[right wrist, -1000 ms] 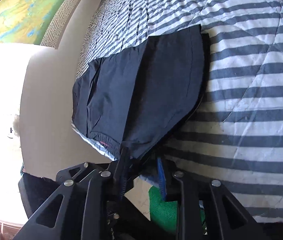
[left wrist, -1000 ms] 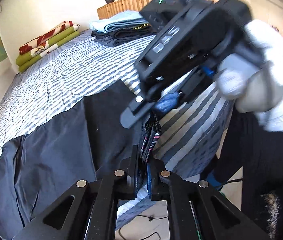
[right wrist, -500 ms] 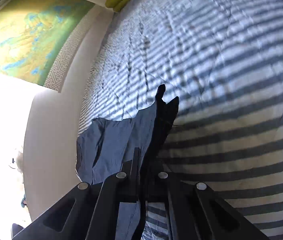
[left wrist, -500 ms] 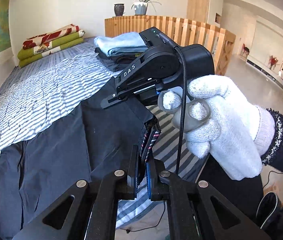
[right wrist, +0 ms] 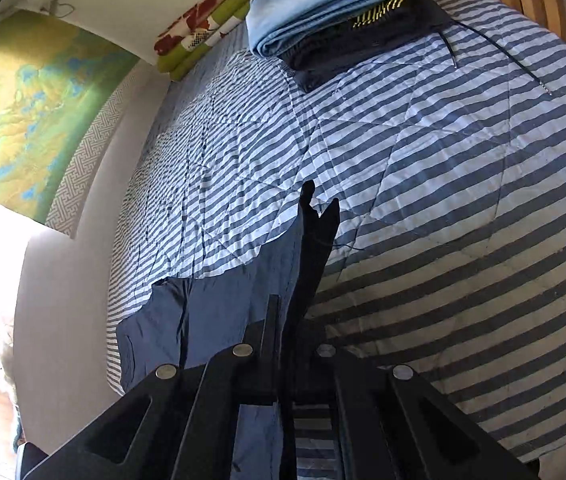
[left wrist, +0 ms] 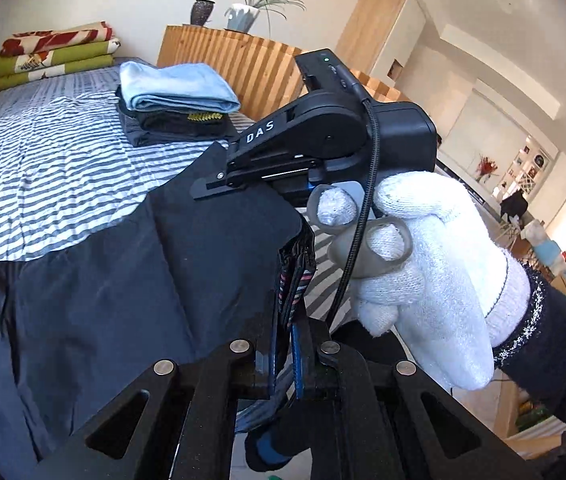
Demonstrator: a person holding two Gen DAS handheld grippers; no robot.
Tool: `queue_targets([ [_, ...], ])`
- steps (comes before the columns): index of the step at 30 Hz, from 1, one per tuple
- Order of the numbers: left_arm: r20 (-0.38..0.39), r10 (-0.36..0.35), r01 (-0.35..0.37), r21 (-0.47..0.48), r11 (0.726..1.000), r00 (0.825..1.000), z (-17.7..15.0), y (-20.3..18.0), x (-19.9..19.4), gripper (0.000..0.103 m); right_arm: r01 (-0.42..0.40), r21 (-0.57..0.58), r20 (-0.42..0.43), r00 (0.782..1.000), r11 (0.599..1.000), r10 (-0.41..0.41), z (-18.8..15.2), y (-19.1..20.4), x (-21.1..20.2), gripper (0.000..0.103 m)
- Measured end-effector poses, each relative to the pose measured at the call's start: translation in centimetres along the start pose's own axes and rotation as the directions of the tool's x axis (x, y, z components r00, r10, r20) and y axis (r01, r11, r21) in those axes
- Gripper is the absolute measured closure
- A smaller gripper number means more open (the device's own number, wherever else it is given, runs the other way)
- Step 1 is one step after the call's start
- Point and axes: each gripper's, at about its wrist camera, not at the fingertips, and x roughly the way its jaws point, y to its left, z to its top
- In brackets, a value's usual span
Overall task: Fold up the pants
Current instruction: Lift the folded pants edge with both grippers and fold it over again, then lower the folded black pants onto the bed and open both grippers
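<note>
Right, left gripper [left wrist: 285,364] is clamped on the pants [left wrist: 123,280] at the waistband, striped elastic pinched between the jaws. Right gripper [right wrist: 285,376] is closed on a dark fold of the same pants [right wrist: 219,312]; the cloth runs up from between its jaws to two limp points above them.

In the left wrist view the right gripper [left wrist: 323,152] sits just beyond the waistband, over the dark cloth, held by a white-gloved hand [left wrist: 423,264] with two fingers through grey trigger loops. A black cable hangs down from the gripper's top past the hand. Dark sleeve behind the glove.

Pants lie on the bed [left wrist: 43,152] along its near edge, spread flat to the left, lifted at the waistband corner where both grippers have them. Whether any of it hangs over the edge, can't tell.

Bed cover is blue-and-white striped [right wrist: 443,200]. Near the far right edge: stack of folded clothes [left wrist: 175,108], light blue piece on top, dark ones under, yellow print showing. A drawstring [right wrist: 495,56] trails from the stack across the stripes. Far end: folded green and red-patterned blankets [left wrist: 47,60] stacked against the wall.

Wooden slat partition [left wrist: 235,60] runs beside the bed, a vase and a potted plant [left wrist: 251,8] on top. Green map-like wall hanging [right wrist: 31,112] on the opposite side.
</note>
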Motion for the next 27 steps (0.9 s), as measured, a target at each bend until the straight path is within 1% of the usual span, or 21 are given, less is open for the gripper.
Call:
queue_targets([
  [2,0.044,0.026,-0.025,-0.025,0.999,0.999,-0.4,1.0,-2.7,0.098,-0.006,-0.054,0.022,1.0,0.999,0.007,0.1,2.8,-0.3,0.1],
  [5,0.117,0.087,-0.079,-0.074,0.994,0.989,-1.2,3.4,-7.6,0.098,-0.04,-0.135,0.018,0.999,0.99,0.043,0.3,8.4,0.2,0.1],
  [6,0.138,0.111,-0.098,-0.095,0.991,0.984,-1.2,5.5,-9.3,0.098,-0.05,-0.171,0.011,0.999,0.984,0.053,0.4,10.5,0.6,0.1],
  [8,0.176,0.178,-0.154,-0.143,0.978,0.968,-2.3,7.9,-12.7,0.098,-0.081,-0.24,-0.018,0.997,0.967,0.079,0.1,15.1,2.1,0.1],
  [10,0.202,0.249,-0.205,-0.216,0.955,0.947,-3.9,11.2,-16.3,0.098,-0.109,-0.304,-0.057,0.994,0.946,0.096,-0.8,19.6,4.1,0.1],
  [11,0.208,0.283,-0.226,-0.258,0.939,0.936,-4.9,12.6,-18.0,0.098,-0.12,-0.34,-0.077,0.992,0.933,0.099,-1.5,21.9,5.5,0.1],
  [13,0.211,0.349,-0.263,-0.349,0.9,0.913,-7.3,15.7,-21.3,0.098,-0.136,-0.408,-0.113,0.989,0.903,0.098,-3.1,26.3,8.4,0.1],
  [15,0.203,0.408,-0.292,-0.434,0.852,0.89,-9.9,18.6,-24.1,0.099,-0.164,-0.445,-0.163,0.982,0.881,0.1,-4.8,30.1,11.9,0.1],
  [17,0.179,0.464,-0.322,-0.509,0.799,0.868,-12.8,21.3,-26.5,0.099,-0.176,-0.477,-0.208,0.974,0.861,0.084,-6.7,33.4,15.8,0.1],
  [19,0.145,0.504,-0.348,-0.563,0.75,0.852,-15.7,23.4,-28.2,0.101,-0.165,-0.524,-0.23,0.972,0.836,0.048,-8.7,36.4,19.4,0.1],
  [20,0.116,0.525,-0.37,-0.584,0.723,0.843,-17.1,24.4,-28.7,0.103,-0.156,-0.545,-0.24,0.971,0.824,0.025,-9.8,37.7,21.2,0.1],
  [21,0.097,0.532,-0.373,-0.607,0.702,0.841,-18.5,25.3,-29.1,0.103,-0.148,-0.558,-0.25,0.968,0.816,0.004,-10.8,38.6,22.7,0.1],
  [23,0.07,0.526,-0.359,-0.655,0.665,0.847,-20.8,27.1,-29.7,0.103,-0.129,-0.579,-0.272,0.961,0.805,-0.042,-12.6,39.9,25.9,0.1],
  [24,0.055,0.528,-0.357,-0.676,0.645,0.848,-22.1,27.8,-29.8,0.103,-0.115,-0.588,-0.272,0.96,0.801,-0.062,-13.2,40.0,27.1,0.1],
  [26,0.046,0.521,-0.339,-0.71,0.617,0.852,-23.4,29.1,-29.7,0.103,-0.1,-0.581,-0.293,0.952,0.807,-0.092,-14.0,39.8,29.3,0.1],
  [27,0.048,0.513,-0.325,-0.723,0.61,0.857,-24.0,29.5,-29.8,0.103,-0.095,-0.571,-0.306,0.946,0.815,-0.104,-14.3,39.6,30.2,0.1],
])
